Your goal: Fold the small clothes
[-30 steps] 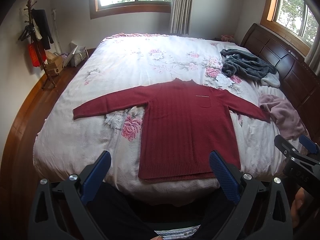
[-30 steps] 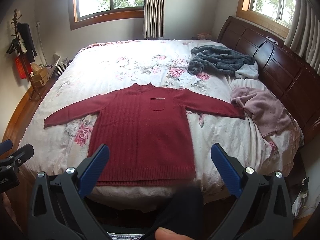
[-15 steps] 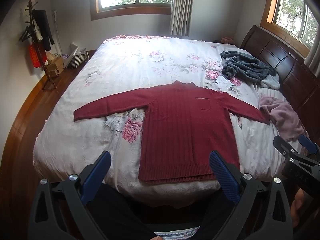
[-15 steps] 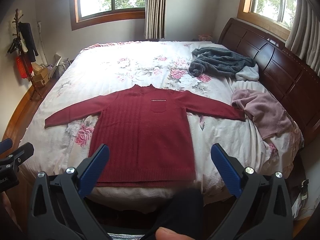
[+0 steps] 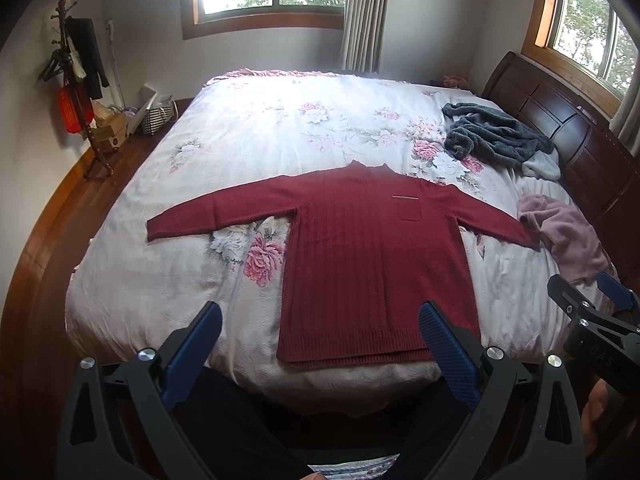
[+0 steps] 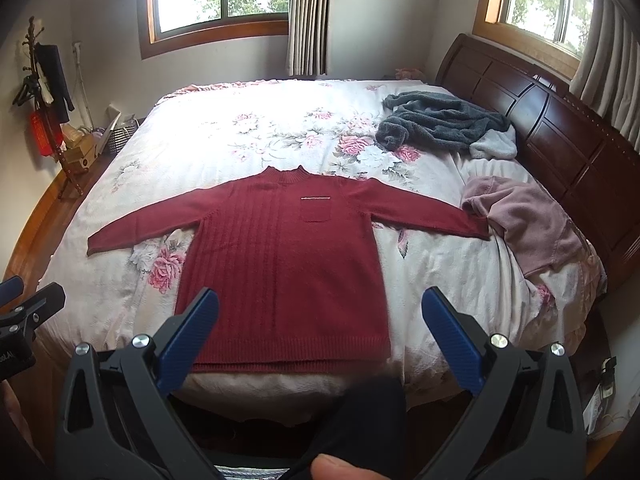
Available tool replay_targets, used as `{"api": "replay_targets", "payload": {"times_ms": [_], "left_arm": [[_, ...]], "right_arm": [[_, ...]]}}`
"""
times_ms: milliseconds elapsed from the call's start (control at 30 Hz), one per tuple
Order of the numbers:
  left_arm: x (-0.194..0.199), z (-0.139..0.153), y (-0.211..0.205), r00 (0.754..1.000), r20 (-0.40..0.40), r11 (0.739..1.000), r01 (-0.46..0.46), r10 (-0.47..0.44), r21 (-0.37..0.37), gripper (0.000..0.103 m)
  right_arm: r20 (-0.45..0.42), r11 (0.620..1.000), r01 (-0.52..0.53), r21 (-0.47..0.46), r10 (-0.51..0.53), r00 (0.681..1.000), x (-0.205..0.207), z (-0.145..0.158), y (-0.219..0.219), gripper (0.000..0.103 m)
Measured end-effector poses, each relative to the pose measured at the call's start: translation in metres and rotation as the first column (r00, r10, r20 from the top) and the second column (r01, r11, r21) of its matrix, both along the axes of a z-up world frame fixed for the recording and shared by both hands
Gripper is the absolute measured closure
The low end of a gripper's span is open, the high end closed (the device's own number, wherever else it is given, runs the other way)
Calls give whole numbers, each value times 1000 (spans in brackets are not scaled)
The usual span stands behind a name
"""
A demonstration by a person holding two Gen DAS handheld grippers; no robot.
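A dark red knit sweater [image 5: 372, 256] [image 6: 280, 264] lies flat on the bed, front up, both sleeves spread out sideways, hem at the near edge. My left gripper [image 5: 320, 320] hangs open above the hem, nothing between its blue pads. My right gripper [image 6: 320, 314] is open too, held over the hem's right half and empty. Each gripper shows at the side of the other's view: the right gripper [image 5: 592, 312] and the left gripper [image 6: 24, 304].
The floral bedspread [image 6: 260, 136] covers a wooden bed with a dark headboard [image 6: 560, 128] on the right. A grey fleece garment [image 6: 440, 124] and a pink garment [image 6: 524, 220] lie near the headboard. A coat stand [image 5: 76, 80] and boxes stand left. The person's dark trouser legs [image 5: 240, 420] are below.
Both views have pulled slightly back and up, so the sweater sits a little lower in frame. The sweater and both grippers' opening are unchanged.
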State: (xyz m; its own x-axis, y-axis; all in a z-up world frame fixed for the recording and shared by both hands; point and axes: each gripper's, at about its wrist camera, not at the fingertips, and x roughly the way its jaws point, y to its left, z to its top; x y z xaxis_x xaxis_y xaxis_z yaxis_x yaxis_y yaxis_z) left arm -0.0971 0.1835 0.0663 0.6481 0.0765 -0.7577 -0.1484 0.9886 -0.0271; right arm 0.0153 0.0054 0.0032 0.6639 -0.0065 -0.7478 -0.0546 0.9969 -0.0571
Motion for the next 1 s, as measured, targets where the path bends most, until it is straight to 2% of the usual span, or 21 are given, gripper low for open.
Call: {"api": "replay_targets", "payload": {"times_ms": [567,633,700,767,800,867,933,1000], "left_arm": [[16,-17,2,999,-32,1000,-9,9,0,4],[25,-24,2,999,-37,1000,11,-12,-20,4],[31,-34,1,997,-1,995,71,-71,-67,4],[36,-46,-5,975,61,969,217,-212,-116,4],[38,-50,-9,965,77,958,260,-252,-117,4],[45,-58,-19,954,85,951,295,-288,-91,4],[54,-68,-26,943,80,936,332,-324,-114,4],[65,-76,-30,946,55,937,324,-319,-130,4]], "right_arm": [[-30,1000,11,-1,-11,999,10,-15,-2,3],[-39,1000,14,-10,-14,999,17,-20,-3,3],[-32,1000,8,-2,-8,999,25,-29,-8,3],[-13,999,-18,31,18,1000,36,-40,-20,3],[-16,996,-40,80,42,999,46,-49,-32,3],[-64,990,-1,143,10,998,66,-65,-58,3],[-84,978,65,200,-49,995,85,-77,-87,3],[-97,943,174,285,-153,984,107,-95,-137,3]]}}
